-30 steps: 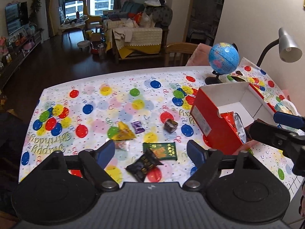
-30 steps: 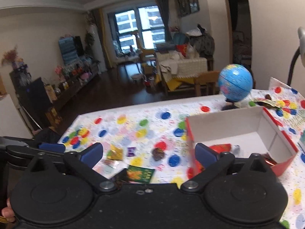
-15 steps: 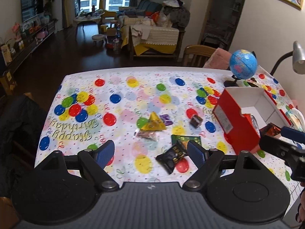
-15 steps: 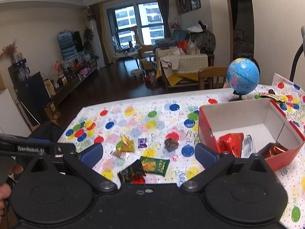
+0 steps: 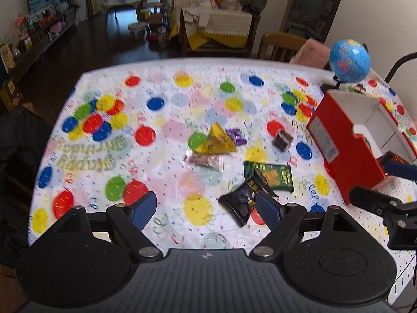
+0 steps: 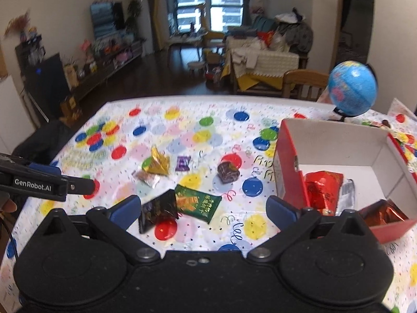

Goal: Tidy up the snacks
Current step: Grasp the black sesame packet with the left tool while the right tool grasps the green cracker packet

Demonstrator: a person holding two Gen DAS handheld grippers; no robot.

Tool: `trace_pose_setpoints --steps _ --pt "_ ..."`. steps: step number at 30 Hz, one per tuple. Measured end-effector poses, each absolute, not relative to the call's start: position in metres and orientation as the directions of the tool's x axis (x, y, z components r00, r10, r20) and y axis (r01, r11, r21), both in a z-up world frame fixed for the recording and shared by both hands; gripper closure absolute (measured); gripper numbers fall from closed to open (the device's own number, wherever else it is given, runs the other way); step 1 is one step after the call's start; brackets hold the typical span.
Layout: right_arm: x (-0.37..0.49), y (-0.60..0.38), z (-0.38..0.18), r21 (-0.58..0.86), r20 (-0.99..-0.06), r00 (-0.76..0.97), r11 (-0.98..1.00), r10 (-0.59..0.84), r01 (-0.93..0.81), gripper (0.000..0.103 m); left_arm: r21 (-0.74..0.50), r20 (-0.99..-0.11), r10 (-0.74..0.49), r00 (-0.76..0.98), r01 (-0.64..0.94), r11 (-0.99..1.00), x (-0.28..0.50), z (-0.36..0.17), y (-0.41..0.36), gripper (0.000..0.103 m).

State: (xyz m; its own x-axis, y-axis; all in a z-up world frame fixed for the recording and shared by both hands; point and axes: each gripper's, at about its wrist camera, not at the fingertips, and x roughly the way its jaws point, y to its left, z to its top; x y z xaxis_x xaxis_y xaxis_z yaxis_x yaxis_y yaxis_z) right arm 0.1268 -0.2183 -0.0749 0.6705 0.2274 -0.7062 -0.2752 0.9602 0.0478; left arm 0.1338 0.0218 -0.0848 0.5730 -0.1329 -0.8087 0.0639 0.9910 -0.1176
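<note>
We hold both grippers over a worktop (image 6: 182, 109) covered in a balloon-print birthday cloth, and we read it from the left.

Our left gripper (image 5: 206, 210) hangs over the near edge with its fingers (image 5: 142, 210) spread wide and nothing between them. In the right wrist view its dark arm pokes in from the left edge.

Toward the middle lies the loose cluster of snacks. First comes a clear-wrapped brown sweet (image 6: 148, 178), just beside a gold pyramid packet (image 6: 157, 164). Next is a small purple candy (image 6: 182, 163), then a dark wrapped cube (image 6: 228, 172) a little apart (its print is too blurred to read). Nearer to us, a black packet (image 6: 157, 210) lies with one corner over a green packet (image 6: 198, 202).

Our right gripper (image 6: 202, 211) hovers above these two with its fingers (image 6: 126, 210) spread apart, pinching nothing.

To the right stands an open red box (image 6: 289, 156) with white inner walls. Inside it we see a red foil bag (image 6: 323, 187), a silvery packet (image 6: 348, 190) and a coppery wrapper (image 6: 384, 212) in the near corner.

Behind the box, a blue globe (image 6: 351, 92) sits at the worktop's far right.
</note>
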Motion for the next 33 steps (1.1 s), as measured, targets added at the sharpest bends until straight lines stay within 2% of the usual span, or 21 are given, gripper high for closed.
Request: trace_pose_setpoints --steps 12,15,19,23,33 --pt "0.180 -0.216 -0.109 -0.015 -0.796 0.534 0.874 0.284 -0.486 0.006 -0.092 -0.866 -0.135 0.481 0.112 0.989 0.173 -0.128 -0.004 0.020" --pt "0.189 -0.212 -0.115 -0.048 -0.820 0.498 0.832 0.283 -0.552 0.008 -0.099 -0.877 -0.169 0.449 0.174 0.980 0.181 -0.137 -0.013 0.020" --pt "0.201 -0.204 -0.127 -0.076 -0.855 0.434 0.759 0.284 -0.647 0.016 -0.095 -0.885 -0.217 0.412 0.296 0.951 0.189 -0.147 -0.029 0.020" --pt "0.210 -0.195 -0.138 -0.082 -0.884 0.368 0.681 0.287 -0.728 0.018 -0.102 -0.898 -0.245 0.366 0.368 0.924 0.201 -0.158 -0.039 0.020" --pt "0.235 -0.181 -0.164 -0.080 -0.916 0.291 0.586 0.275 -0.806 0.026 -0.108 -0.917 -0.245 0.316 0.393 0.913 0.223 -0.180 -0.038 0.021"
